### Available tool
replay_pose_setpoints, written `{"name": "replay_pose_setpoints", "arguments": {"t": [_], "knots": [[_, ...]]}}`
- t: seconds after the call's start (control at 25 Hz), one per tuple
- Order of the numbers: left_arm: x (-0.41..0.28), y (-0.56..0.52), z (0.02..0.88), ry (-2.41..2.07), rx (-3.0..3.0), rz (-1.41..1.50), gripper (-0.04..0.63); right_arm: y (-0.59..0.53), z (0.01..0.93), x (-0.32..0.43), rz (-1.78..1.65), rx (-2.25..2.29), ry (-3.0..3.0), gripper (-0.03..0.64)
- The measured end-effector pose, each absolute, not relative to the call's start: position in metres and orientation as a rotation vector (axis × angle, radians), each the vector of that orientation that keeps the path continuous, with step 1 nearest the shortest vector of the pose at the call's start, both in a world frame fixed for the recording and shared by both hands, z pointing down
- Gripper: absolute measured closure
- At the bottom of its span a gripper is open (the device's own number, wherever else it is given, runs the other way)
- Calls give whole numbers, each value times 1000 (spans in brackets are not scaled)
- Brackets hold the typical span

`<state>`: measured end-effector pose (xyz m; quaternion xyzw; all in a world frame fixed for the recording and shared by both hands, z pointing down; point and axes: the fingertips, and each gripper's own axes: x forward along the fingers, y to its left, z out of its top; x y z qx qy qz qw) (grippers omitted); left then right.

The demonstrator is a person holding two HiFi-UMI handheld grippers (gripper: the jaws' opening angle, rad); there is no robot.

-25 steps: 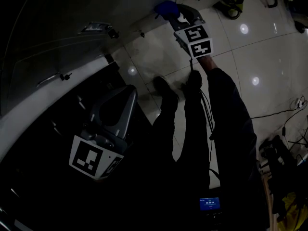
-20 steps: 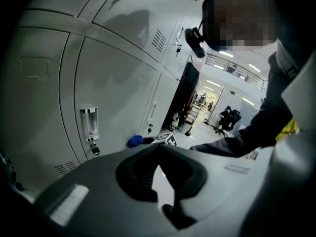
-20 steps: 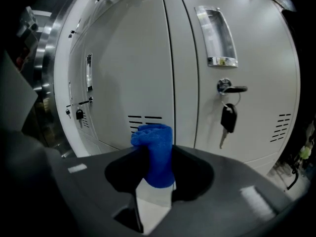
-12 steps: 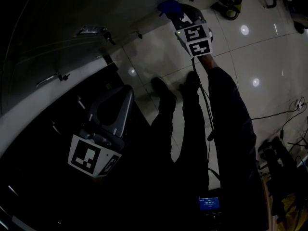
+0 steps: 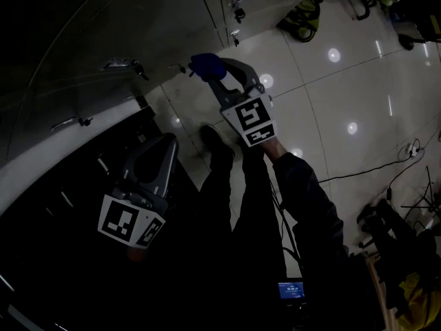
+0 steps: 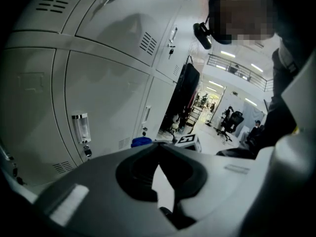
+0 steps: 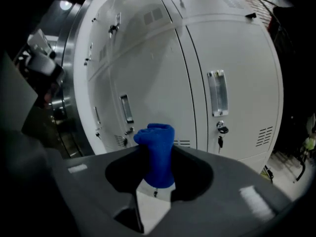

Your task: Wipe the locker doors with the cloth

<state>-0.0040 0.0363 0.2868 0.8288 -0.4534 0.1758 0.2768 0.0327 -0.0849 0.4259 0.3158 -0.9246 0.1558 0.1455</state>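
A bunched blue cloth (image 7: 158, 139) sticks up from my right gripper (image 7: 158, 157), which is shut on it. In the head view that gripper (image 5: 210, 74) holds the cloth (image 5: 204, 65) close to the foot of the pale grey locker doors (image 5: 165, 26). The right gripper view faces two lower doors (image 7: 153, 68) with handles and keyed locks; whether the cloth touches a door I cannot tell. My left gripper (image 5: 164, 143) hangs lower left, shut with nothing in it. Its own view shows its jaws met (image 6: 158, 146), with the cloth (image 6: 141, 141) beyond.
The person's legs and shoes (image 5: 217, 143) stand on a glossy tiled floor (image 5: 324, 109). A yellow-black bag (image 5: 300, 19) lies by the lockers farther along. Cables (image 5: 372, 171) and dark gear (image 5: 393, 233) lie at the right. Keys hang from a lock (image 7: 220, 129).
In the head view my right gripper with the cloth has moved left and down along the locker fronts, and the view itself has shifted. The left gripper has hardly moved.
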Motion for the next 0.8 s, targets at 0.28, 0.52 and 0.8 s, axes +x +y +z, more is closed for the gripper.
{"name": "replay_pose_setpoints", "arguments": {"t": [0.28,0.52,0.8], "knots": [[13,42,274,-1239,2217,424,615,-12,306,61,387,916,-2819,491],[15,44,274,-1253,2213,419,615,14,276,82,536,1002,-2799,497],[17,42,277,-1257,2209,404,615,18,265,87,482,937,-2796,497]]}}
